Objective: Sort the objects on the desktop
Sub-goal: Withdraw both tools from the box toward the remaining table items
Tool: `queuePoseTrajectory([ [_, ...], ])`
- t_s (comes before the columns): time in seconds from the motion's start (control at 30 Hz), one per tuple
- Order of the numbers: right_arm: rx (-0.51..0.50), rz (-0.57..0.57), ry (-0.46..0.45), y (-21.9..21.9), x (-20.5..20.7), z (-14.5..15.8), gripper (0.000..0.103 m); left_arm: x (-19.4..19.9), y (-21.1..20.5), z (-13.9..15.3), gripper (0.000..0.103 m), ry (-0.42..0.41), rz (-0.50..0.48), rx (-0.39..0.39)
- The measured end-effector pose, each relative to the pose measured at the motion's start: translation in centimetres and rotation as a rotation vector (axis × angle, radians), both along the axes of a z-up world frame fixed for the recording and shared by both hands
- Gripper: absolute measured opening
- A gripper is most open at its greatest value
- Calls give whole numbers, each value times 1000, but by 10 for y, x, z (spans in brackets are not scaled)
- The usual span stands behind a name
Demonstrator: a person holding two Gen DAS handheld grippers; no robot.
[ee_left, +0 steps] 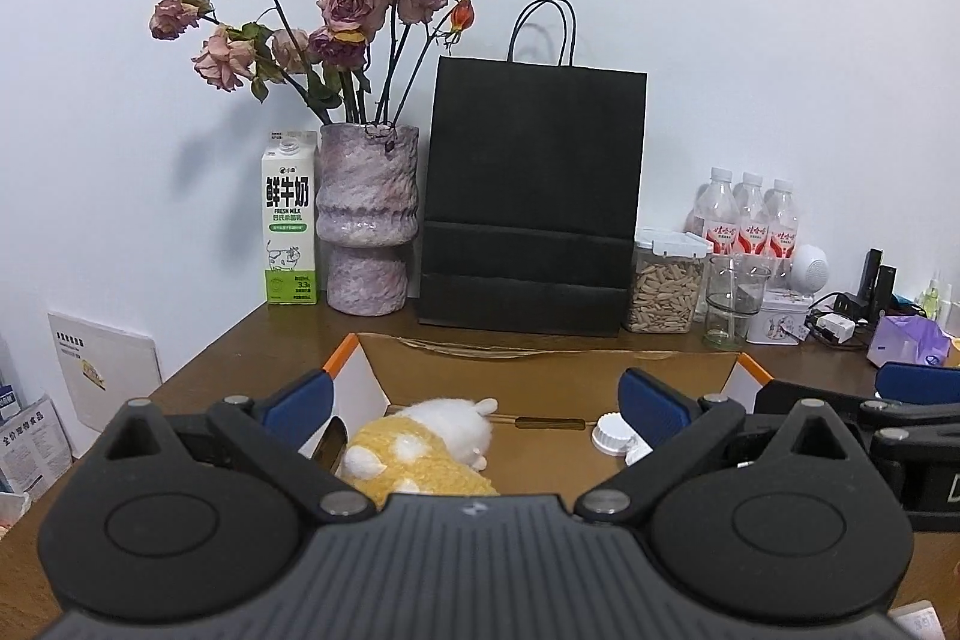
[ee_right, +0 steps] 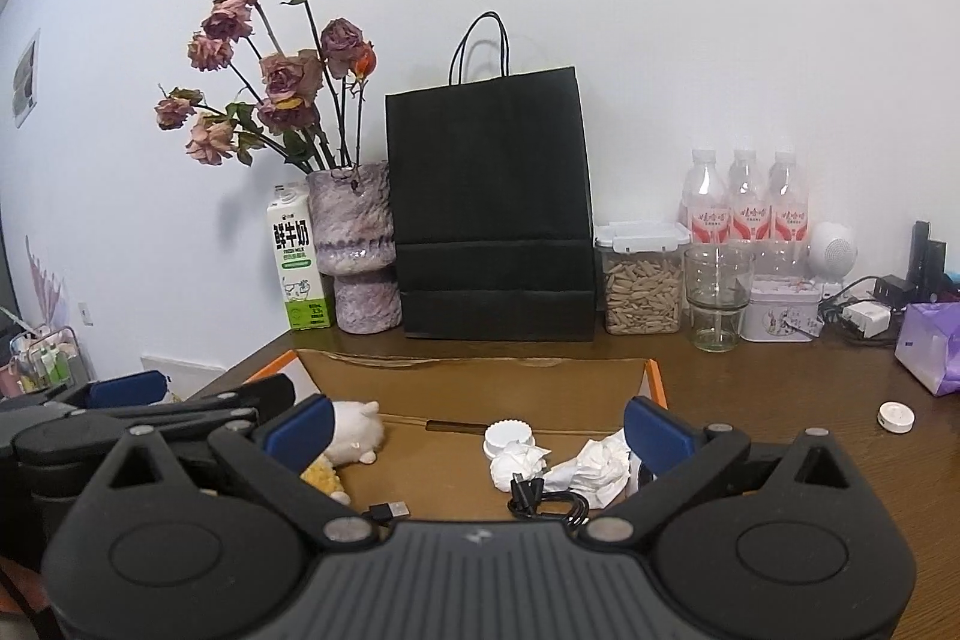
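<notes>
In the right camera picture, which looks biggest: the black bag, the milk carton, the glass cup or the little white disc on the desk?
1. Black bag
2. Milk carton
3. Glass cup, close to the carton in looks, so unsure
4. White disc

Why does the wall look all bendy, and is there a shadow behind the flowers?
Left wrist view: the fisheye lens curves the wall's edges; the dried roses cast a soft grey shadow leftwards on the wall. Right wrist view: same bending, dark corners, everything fairly sharp.
</notes>
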State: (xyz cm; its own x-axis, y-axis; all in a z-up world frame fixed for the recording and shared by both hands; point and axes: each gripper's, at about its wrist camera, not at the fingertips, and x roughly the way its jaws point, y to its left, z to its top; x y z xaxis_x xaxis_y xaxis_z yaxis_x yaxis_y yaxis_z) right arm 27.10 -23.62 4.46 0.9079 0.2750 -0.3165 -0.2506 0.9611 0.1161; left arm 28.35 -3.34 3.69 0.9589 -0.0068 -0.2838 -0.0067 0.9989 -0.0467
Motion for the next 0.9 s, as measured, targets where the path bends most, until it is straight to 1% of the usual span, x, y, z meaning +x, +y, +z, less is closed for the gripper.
queuePoseTrajectory([
  [0.13,-8,-4,-29,0,-10,8,103,-12,1,8,103,-27,-12,-10],
  [0.27,8,15,-59,-2,-28,19,103,-27,3,14,103,-43,-28,-25],
  [0.53,-10,26,-88,-6,-73,30,103,-59,14,19,103,-35,-18,-37],
  [0.73,-39,19,-72,-11,-105,24,103,-88,26,13,103,-26,4,-13],
  [0.9,-66,4,-26,-16,-129,6,103,-113,35,2,103,3,2,3],
])
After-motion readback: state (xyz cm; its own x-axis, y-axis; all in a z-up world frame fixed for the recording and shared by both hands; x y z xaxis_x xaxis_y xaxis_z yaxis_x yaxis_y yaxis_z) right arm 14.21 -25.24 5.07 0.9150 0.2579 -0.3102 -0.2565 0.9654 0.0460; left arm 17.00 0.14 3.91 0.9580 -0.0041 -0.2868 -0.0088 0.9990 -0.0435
